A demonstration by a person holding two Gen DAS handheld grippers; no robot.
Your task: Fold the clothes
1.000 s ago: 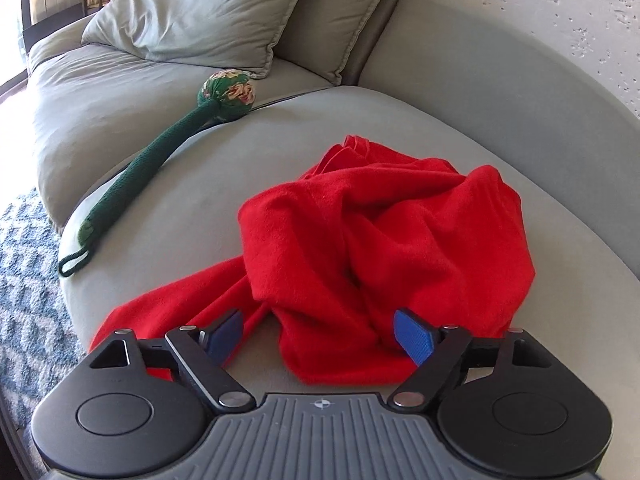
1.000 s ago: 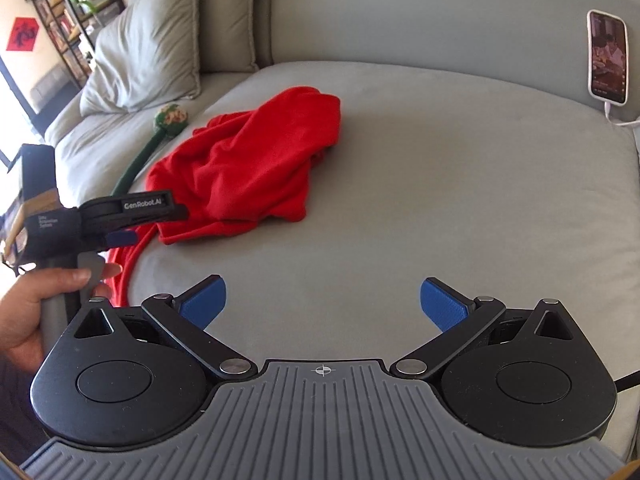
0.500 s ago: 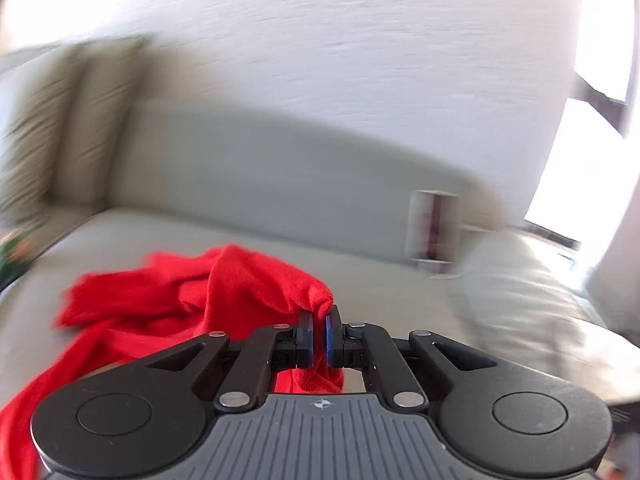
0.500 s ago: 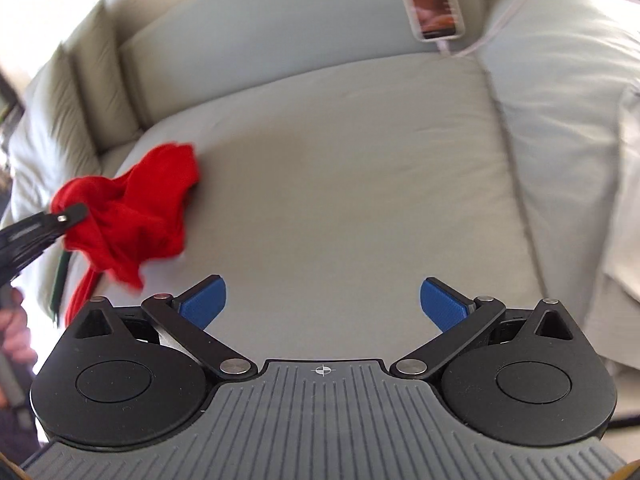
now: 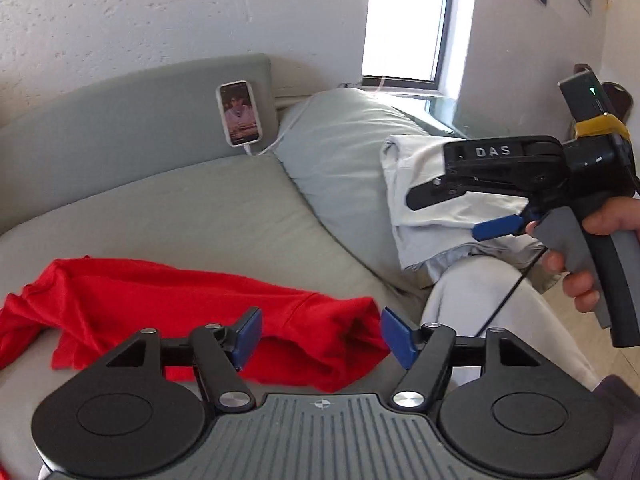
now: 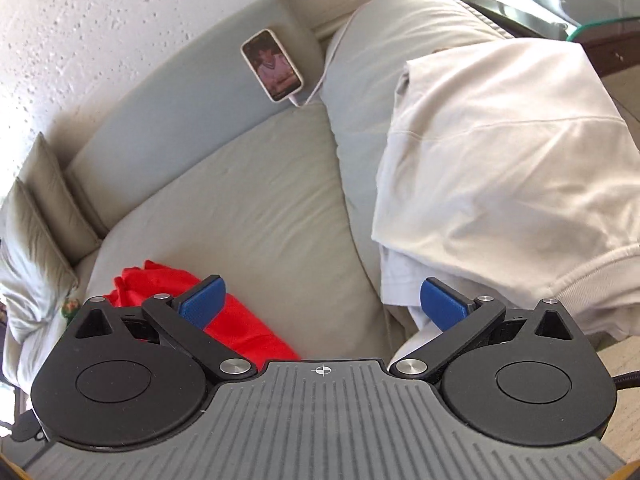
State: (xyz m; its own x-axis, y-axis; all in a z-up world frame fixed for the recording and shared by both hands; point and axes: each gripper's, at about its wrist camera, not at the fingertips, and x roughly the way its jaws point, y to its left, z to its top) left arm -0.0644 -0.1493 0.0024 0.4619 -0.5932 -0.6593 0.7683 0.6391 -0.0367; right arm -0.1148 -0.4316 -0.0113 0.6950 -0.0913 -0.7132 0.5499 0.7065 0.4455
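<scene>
Grey sofa cushions (image 5: 208,216) carry a red garment (image 5: 192,308). Above its edge, the left gripper (image 5: 320,334) has just opened wide, gripping nothing. Beside white clothes (image 6: 500,168), the right gripper (image 6: 320,304) gapes empty.

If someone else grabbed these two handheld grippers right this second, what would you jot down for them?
Left gripper: open; its jaws have just been opening and nothing is pinched between them. The red garment lies right under and ahead of it.
Right gripper: open and empty, pointing at the sofa seat beside the pale clothes.
Things: the red garment is loose and crumpled on the sofa seat, near its front edge. A heap of pale clothes lies on the cushion to the right. A phone leans on the backrest, plugged in.
Done: no fold visible yet.
Left: spread the red garment flat, fold it, then probably the pale heap.
</scene>
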